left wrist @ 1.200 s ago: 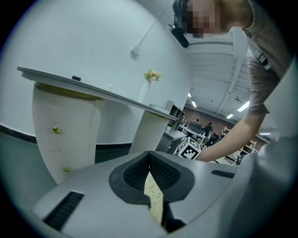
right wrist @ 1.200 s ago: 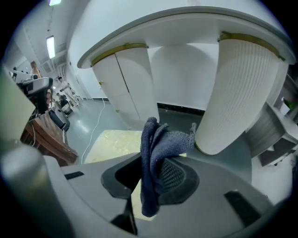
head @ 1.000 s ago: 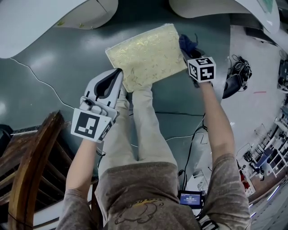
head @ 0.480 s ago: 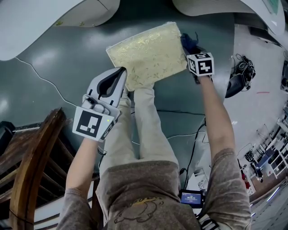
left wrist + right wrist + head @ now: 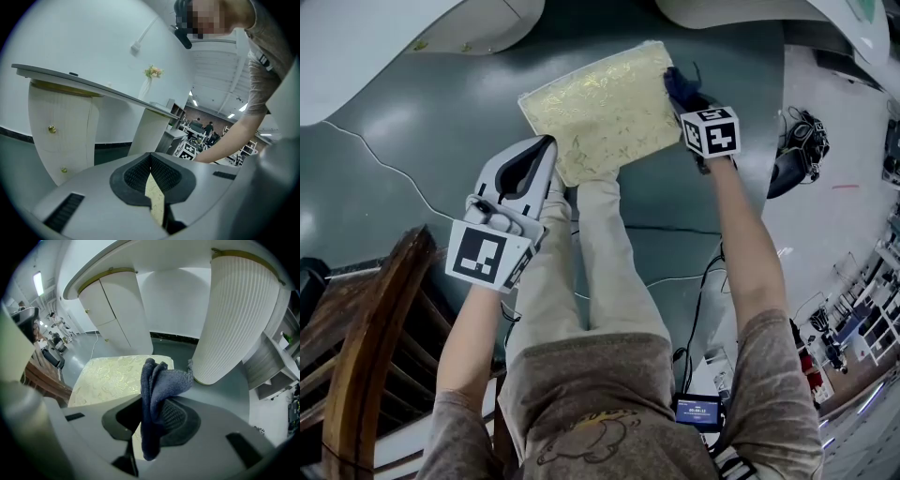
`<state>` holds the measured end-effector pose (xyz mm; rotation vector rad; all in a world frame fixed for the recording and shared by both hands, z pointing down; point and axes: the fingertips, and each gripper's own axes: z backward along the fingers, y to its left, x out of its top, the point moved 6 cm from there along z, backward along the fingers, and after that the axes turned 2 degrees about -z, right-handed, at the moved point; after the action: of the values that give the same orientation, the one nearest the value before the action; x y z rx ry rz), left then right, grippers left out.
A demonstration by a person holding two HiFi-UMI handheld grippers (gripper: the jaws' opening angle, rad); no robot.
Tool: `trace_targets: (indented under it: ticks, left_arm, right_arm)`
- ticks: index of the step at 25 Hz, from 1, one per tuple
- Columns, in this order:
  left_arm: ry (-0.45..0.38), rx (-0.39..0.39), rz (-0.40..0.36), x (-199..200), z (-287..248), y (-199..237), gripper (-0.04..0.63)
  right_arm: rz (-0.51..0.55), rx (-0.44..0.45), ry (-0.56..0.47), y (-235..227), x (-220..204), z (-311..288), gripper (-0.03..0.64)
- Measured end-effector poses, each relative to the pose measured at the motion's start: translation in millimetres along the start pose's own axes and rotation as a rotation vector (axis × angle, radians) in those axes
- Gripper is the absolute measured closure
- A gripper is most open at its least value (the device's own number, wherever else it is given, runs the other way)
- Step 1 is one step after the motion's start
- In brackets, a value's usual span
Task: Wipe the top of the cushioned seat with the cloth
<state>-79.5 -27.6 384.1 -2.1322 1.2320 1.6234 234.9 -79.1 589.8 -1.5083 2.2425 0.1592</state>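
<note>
In the head view, nearest at 6 o'clock, the person's shirt [image 5: 609,403] carries a yellowish print too creased to read; at 5 o'clock a small device [image 5: 698,410] at the hip shows pale digits too small to read; a wooden chair [image 5: 356,375] curves up at 8 o'clock. Farther out at 10 o'clock the left gripper [image 5: 546,145] bears a marker cube [image 5: 487,258] with a black-and-white square pattern and no letters; its jaws are pressed together with nothing between them, and its own view shows only a sliver of yellow fabric through the gap below the pads. At 1 o'clock the right gripper [image 5: 682,94], under its own patterned marker cube [image 5: 711,131], has its jaws clamped on the dark blue cloth [image 5: 680,84], which bunches upward between them in the right gripper view [image 5: 157,394]. At 12 o'clock the cushioned seat [image 5: 600,108], pale yellow with a leafy pattern, stands on the grey-green floor [image 5: 422,141]; the cloth sits at its 3 o'clock edge, contact unclear; the left gripper's tip lies just beside its 7 o'clock edge. Beyond, a white ribbed column [image 5: 234,310] rises behind the seat.
</note>
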Motion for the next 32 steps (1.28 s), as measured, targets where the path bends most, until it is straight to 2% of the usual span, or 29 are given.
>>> trace_targets:
  ticks: [24,32]
  left_arm:
    - [-0.025,0.008,0.001,-18.4,45.7,10.5,0.577]
    - [-0.036,0.001,-0.005,-23.8,61.5,18.2,0.577]
  right_arm:
    - [0.052,0.195,-0.006,148.7,-3.9,-26.4,0.520]
    - [0.028,0.238,-0.022,196.1,-6.2,-33.8,0.520]
